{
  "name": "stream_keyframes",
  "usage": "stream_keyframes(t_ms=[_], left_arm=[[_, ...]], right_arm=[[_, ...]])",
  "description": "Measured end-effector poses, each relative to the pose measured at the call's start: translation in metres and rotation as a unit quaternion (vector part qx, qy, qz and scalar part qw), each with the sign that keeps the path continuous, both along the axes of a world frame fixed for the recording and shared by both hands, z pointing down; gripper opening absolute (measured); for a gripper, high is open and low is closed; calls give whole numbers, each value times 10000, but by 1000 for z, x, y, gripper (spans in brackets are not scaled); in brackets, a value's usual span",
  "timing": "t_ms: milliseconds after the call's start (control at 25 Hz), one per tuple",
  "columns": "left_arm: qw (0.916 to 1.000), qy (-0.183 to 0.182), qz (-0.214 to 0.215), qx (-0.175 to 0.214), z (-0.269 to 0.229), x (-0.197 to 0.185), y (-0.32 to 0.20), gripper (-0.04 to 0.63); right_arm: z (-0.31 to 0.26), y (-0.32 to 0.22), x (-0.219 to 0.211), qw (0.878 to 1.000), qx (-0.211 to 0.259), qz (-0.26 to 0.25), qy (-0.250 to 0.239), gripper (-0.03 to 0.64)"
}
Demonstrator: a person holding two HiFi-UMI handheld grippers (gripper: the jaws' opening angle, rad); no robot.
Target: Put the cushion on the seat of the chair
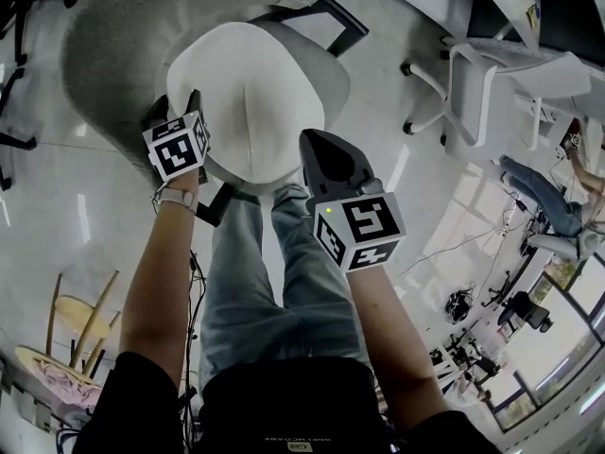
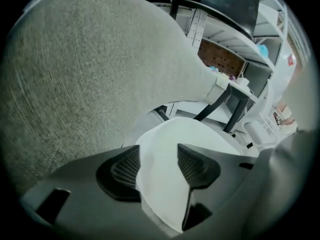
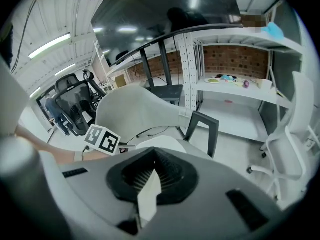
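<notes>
White fabric fills the gap between the ribbed pads [image 2: 122, 168] of my left gripper [image 2: 160, 159]. Both pads bear on a thick fold of the cushion [image 2: 200, 134], so I read that as a wide pinch on its edge. In the right gripper view, the jaws of my right gripper [image 3: 150, 176] stand almost together, with only a thin strip of the same white cover nipped between them. Both tools have hold of the cushion, one on each side of it.

Moving outward, the head view shows the cushion at upper centre of the frame, a pale rounded pad with a seam down its middle. The left gripper holds its left rim and the right gripper its lower right rim. The grey seat [image 1: 326, 74] shows past the cushion's right edge. The woven grey backrest [image 1: 123, 26] of the chair [image 1: 104, 88] curves across the upper left.

As I judge it, the carrying is mostly done: the cushion is over the seat and roughly centred on it. Whether it already rests on the seat or hangs just above it, I cannot tell from these angles. What is left, I think, is to settle it flat and check that it sits square against the backrest. Then I can open both grippers and draw them clear without dragging the cover along.
</notes>
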State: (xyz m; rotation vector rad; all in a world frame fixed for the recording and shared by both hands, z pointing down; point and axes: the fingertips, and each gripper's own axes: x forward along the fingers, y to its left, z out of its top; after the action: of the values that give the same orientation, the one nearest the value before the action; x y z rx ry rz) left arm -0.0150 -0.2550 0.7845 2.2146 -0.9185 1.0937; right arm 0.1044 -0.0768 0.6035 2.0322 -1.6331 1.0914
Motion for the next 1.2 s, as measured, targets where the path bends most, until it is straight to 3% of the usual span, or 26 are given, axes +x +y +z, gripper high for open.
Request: stream_keyframes(t_ms=[40, 160, 280, 480, 680, 1200], left_arm=[[10000, 68, 44, 58, -8, 1, 1, 194], [9990, 387, 123, 201, -34, 6, 3, 74], [9973, 644, 185, 288, -57, 8, 5, 25], [9932, 963, 441, 479, -95, 7, 14, 12], [9880, 1363, 582, 433, -131, 9, 22, 12], [9729, 1840, 1084, 885, -233, 17, 37, 12]], right_arm=[[-2, 0, -1, 10000, 3, 27, 1, 8], [-10, -1, 0, 9999, 22, 67, 83, 8], [-19, -3, 0, 9998, 73, 87, 136, 8], [-33, -7, -4, 9996, 120, 63, 258, 8], [-48, -11, -7, 9991, 234, 46, 350, 8], [-96, -10, -10, 9968, 544, 86, 586, 8]])
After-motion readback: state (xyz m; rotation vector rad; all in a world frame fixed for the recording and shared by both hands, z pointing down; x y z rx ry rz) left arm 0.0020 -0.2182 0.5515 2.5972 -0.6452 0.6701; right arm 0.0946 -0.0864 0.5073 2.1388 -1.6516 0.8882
